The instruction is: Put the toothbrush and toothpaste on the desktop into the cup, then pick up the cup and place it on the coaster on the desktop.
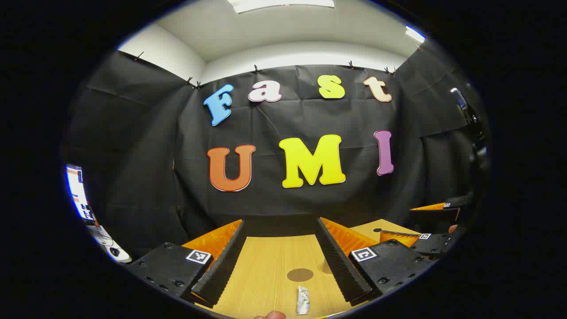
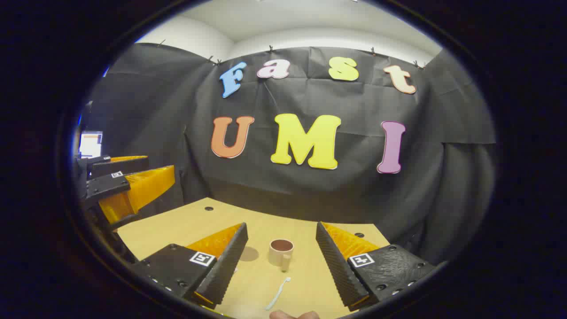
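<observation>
While both grippers hang above the wooden desktop (image 2: 186, 230) with nothing between their fingers, the task's things lie apart on it below. In the left gripper view, the left gripper (image 1: 279, 261) stands with its jaws wide, and between its 2 fingers the toothpaste (image 1: 303, 300) lies flat on the desktop at the near edge of the view, a small white crumpled tube. Just beyond the tube sits the coaster (image 1: 300, 274), a flat brown disc, close to the tube but not touching it. At the right of that view the other gripper shows farther off.

In the right gripper view, the right gripper (image 2: 279, 257) is likewise spread wide and holds nothing. Between its fingers the cup (image 2: 281, 251) stands upright on the desktop, pale outside and dark brown inside, with its handle turned toward the camera. Near of the cup, the toothbrush (image 2: 278, 293) lies flat, a thin white stick slanting from near left to far right, its far end near the cup's base but apart from it. Left of the cup, a flat brown disc shows partly behind the gripper's left finger (image 2: 223, 266). At the far left of this view the left gripper hangs above the left edge of the desktop. A fingertip (image 2: 283, 315) shows at the bottom edge.
</observation>
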